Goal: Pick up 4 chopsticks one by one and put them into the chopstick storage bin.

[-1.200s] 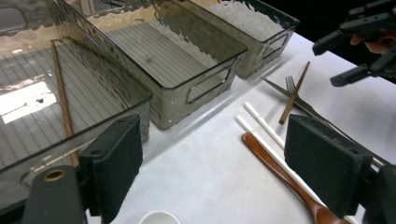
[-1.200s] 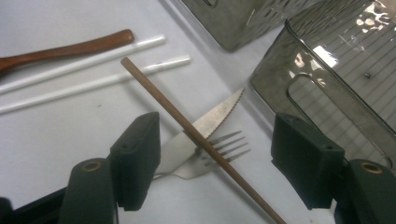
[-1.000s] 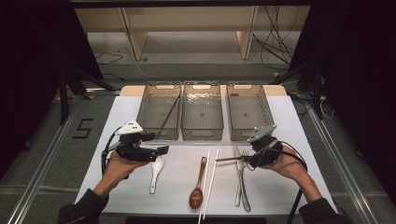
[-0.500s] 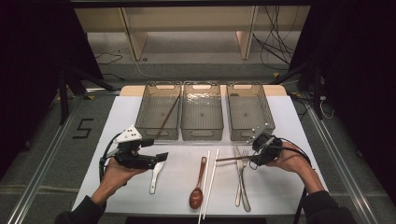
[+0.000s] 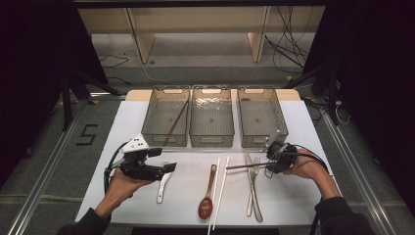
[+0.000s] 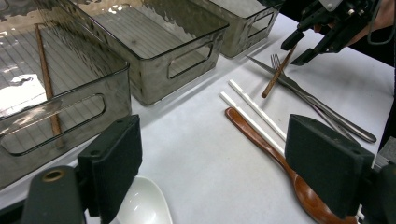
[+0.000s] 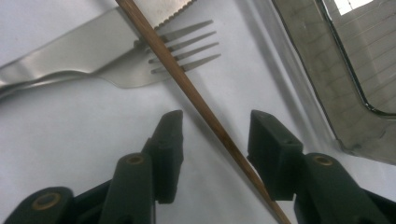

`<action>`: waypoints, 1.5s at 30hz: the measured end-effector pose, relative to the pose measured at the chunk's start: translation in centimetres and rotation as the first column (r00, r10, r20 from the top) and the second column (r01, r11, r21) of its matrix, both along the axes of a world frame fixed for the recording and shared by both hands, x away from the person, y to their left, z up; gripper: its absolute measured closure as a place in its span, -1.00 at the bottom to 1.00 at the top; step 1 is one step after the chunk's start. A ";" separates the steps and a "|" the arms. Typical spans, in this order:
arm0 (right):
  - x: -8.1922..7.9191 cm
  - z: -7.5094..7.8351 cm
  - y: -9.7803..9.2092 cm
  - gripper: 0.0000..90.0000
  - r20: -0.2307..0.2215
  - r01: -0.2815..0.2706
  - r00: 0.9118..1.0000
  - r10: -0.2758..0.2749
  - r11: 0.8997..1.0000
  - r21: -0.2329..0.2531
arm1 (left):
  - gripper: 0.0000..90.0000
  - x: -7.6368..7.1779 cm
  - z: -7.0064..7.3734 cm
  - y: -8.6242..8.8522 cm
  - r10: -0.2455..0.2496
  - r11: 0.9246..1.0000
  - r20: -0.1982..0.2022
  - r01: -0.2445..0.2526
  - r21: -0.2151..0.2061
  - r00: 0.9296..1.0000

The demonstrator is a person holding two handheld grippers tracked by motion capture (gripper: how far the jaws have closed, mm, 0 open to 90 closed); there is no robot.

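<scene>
My right gripper has its jaws spread either side of the brown chopstick — not pinching it — which lies across the fork and knife on the white table. My left gripper hangs wide open above the white spoon, near the wooden spoon.

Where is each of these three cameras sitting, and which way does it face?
High view: above the person's side, facing forward and down on the table; forearms and both hands show.
Left gripper view: rides the left gripper, facing across the bins; its open jaws show.
Right gripper view: rides the right gripper, facing down; its jaws straddle the brown chopstick.
Shared: that chopstick crossing the fork and knife.
</scene>
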State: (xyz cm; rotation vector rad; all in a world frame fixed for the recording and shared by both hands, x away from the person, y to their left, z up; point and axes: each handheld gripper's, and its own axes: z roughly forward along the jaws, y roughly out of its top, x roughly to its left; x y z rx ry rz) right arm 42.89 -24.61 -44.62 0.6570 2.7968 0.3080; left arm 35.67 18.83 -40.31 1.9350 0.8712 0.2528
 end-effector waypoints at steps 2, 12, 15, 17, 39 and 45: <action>0.1 -0.1 0.0 0.29 -0.006 -0.005 1.000 0.005 1.000 -0.002 | -0.59 0.0 0.0 0.0 0.000 1.000 -0.001 0.000 -0.002 1.000; 0.3 -0.6 0.4 0.57 -0.021 -0.054 0.998 0.053 0.998 -0.023 | -0.59 0.1 -0.1 0.0 0.005 1.000 -0.002 -0.005 -0.008 1.000; 0.1 -0.6 0.4 0.65 -0.019 -0.083 0.996 0.082 0.996 -0.041 | -0.59 0.2 -0.1 0.0 0.006 1.000 -0.004 -0.006 -0.009 1.000; -0.1 -0.5 0.5 0.71 -0.025 -0.110 0.994 0.108 0.993 -0.053 | -0.59 0.2 -0.1 0.1 0.004 1.000 -0.004 -0.004 -0.008 1.000; -2.1 2.1 2.0 0.91 0.055 -0.252 0.966 0.254 0.967 -0.034 | -0.59 0.3 -0.5 -0.3 -0.017 1.000 -0.013 0.017 0.018 1.000; -2.8 2.9 3.0 0.91 0.080 -0.276 0.957 0.278 0.961 -0.035 | -0.58 0.4 -0.4 -0.3 -0.020 1.000 -0.012 0.021 0.024 1.000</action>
